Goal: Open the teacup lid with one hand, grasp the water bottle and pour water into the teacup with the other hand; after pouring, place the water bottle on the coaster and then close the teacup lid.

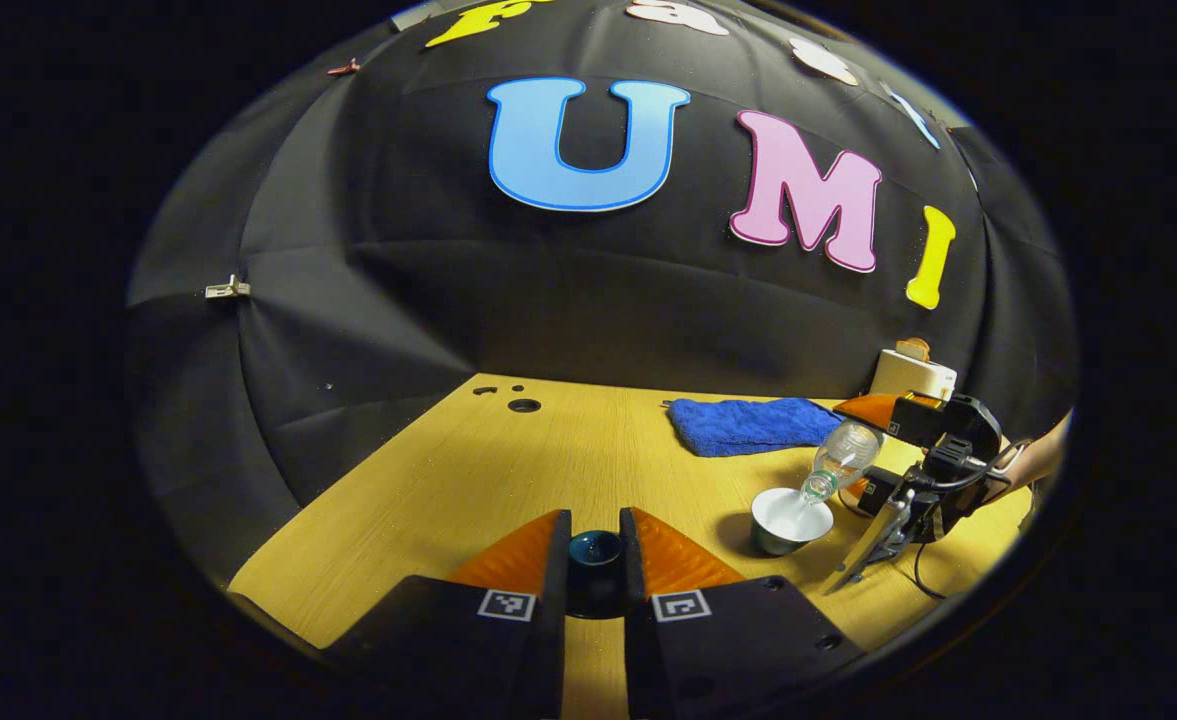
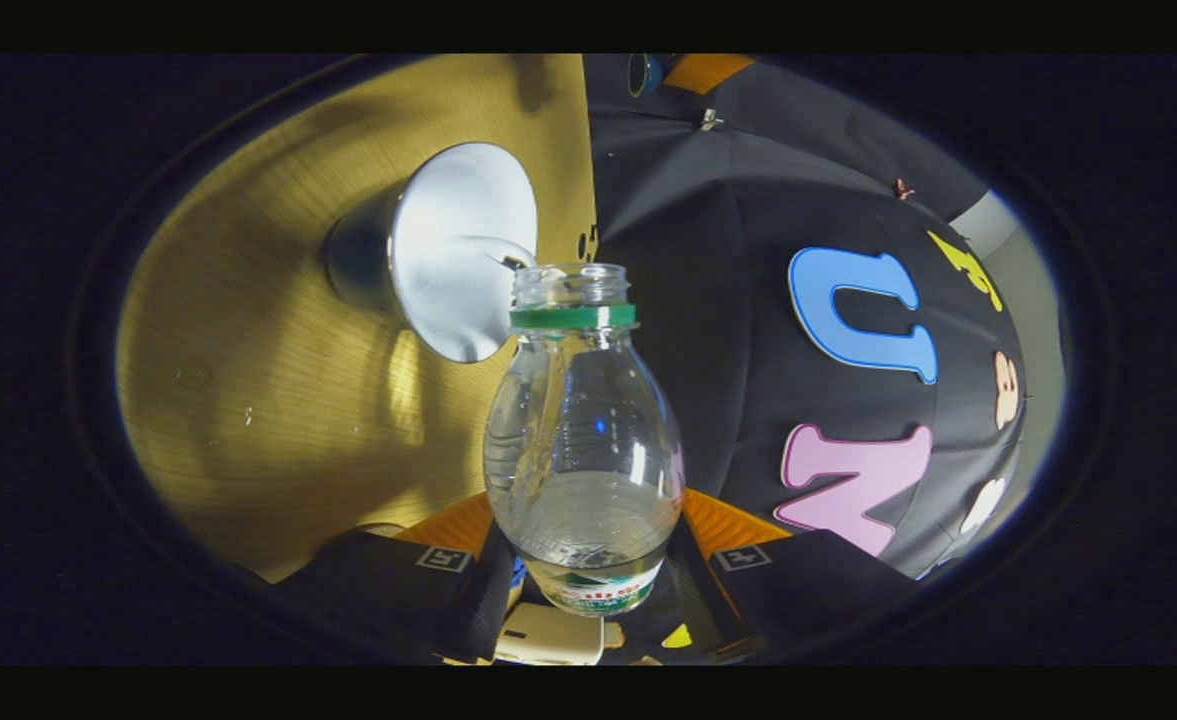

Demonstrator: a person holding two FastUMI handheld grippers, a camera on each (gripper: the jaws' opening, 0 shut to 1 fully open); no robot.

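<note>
In the left gripper view my left gripper [image 1: 594, 548] is shut on the dark teal teacup lid [image 1: 594, 552] and holds it above the wooden table. To the right stands the open teacup [image 1: 791, 520], white inside. The clear water bottle [image 1: 841, 462] is tilted over it, mouth down at the cup's rim, held by the right gripper [image 1: 888, 455] in a person's hand [image 1: 1038, 460]. In the right gripper view my right gripper [image 2: 583, 520] is shut on the water bottle [image 2: 583, 440]; its uncapped neck with a green ring reaches the teacup [image 2: 448, 250]. Water lies in the bottle's lower part.
A blue towel [image 1: 748, 425] lies at the back of the table, and a white appliance [image 1: 910, 372] stands behind the right gripper. Small holes [image 1: 523, 405] mark the table's far left. The table's front edge runs close below my left gripper. The left gripper [image 2: 668, 70] appears far off.
</note>
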